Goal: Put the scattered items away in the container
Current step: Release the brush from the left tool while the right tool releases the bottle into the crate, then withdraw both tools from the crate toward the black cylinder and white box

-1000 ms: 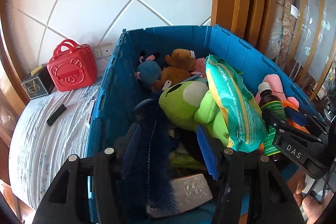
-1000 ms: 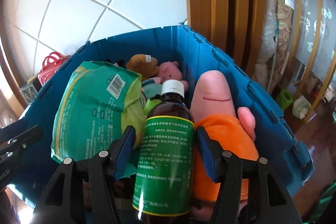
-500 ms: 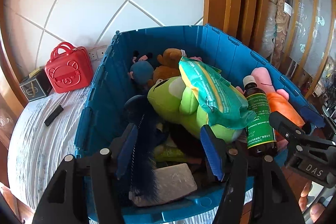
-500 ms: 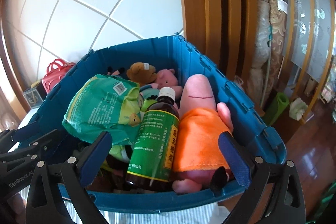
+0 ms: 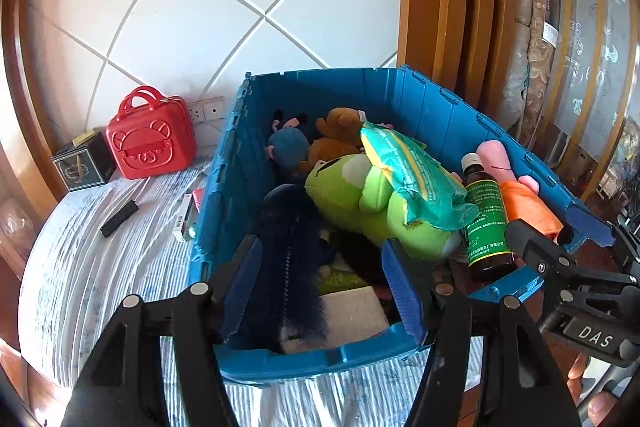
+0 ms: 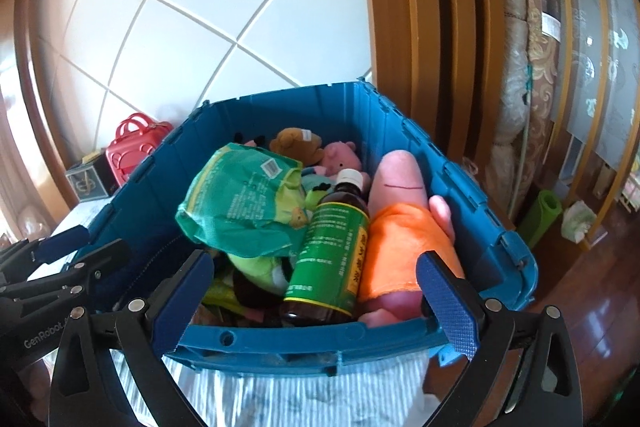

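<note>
**Bottle dropped in the bin, both grippers backing off**

Bottle [image 6: 326, 251] with the green label now lies in the blue bin [image 6: 476, 195], leaning between the green packet [image 6: 244, 203] and the pink and orange plush [image 6: 404, 239]. A second ago the right gripper [image 6: 316, 301] was squeezing it. Half a second ago its fingers had let go. Now they are spread wide, hold nothing, and sit outside the near wall of the bin. So that job looks done, and the hand is free for the next thing.

The left gripper [image 5: 324, 283] has pulled back too. Its fingers are partly open with nothing between them, just over the near edge of the bin, above a dark fuzzy thing [image 5: 292, 247].

The bin is piled high with a green frog plush [image 5: 360, 195], a brown bear [image 5: 340, 131] and more toys.

The bin sits on a striped bed [image 5: 92, 267]. Left there are a small black bar [image 5: 119, 218], a flat box [image 5: 188, 215] tight against the bin's side, a red case [image 5: 151, 141] and a dark box [image 5: 82, 167] by the wall. I think these go in next. The flat box could be tricky, since the bin wall crowds it.
</note>
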A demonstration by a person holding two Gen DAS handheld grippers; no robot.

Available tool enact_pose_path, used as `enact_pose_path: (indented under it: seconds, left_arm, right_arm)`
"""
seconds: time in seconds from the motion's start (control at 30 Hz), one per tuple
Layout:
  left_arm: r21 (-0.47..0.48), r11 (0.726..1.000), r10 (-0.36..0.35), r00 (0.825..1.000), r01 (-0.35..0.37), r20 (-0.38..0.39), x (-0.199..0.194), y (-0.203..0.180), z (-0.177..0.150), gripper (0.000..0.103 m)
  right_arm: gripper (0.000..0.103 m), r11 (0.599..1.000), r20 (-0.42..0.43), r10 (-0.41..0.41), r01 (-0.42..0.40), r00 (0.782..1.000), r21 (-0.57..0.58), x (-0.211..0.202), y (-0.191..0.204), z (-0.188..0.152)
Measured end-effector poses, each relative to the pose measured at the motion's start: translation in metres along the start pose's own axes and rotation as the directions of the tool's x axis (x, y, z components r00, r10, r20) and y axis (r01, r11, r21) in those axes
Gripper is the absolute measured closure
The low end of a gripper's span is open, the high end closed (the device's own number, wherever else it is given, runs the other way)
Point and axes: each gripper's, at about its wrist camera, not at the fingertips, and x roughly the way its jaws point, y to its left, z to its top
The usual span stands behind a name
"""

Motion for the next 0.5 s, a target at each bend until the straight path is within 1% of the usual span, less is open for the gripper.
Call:
enact_pose_path:
  seconds: [0.13, 0.23, 0.37, 0.5]
  left_arm:
    - [-0.026, 1.0, 0.006, 1.0, -0.005, 0.031, -0.019, 0.037, -0.006, 0.041]
    - [-0.034, 0.999, 0.013, 0.999, -0.011, 0.05, -0.034, 0.074, -0.013, 0.041]
    - [-0.039, 0.999, 0.021, 0.998, -0.019, 0.058, -0.051, 0.137, -0.029, 0.041]
    - [-0.061, 0.997, 0.042, 0.998, -0.039, 0.038, -0.062, 0.207, -0.048, 0.039]
  right_arm:
    - [0.0, 0.999, 0.029, 0.016, -0.015, 0.999, -0.032, -0.014, 0.036, 0.003]
    - [0.0, 0.999, 0.052, 0.031, -0.028, 0.998, -0.046, -0.026, 0.072, 0.001]
    - [0.0, 0.998, 0.069, 0.036, -0.032, 0.997, -0.054, -0.039, 0.134, -0.007]
    - [0.0, 0.997, 0.056, 0.041, -0.037, 0.998, -0.071, -0.044, 0.202, -0.017]
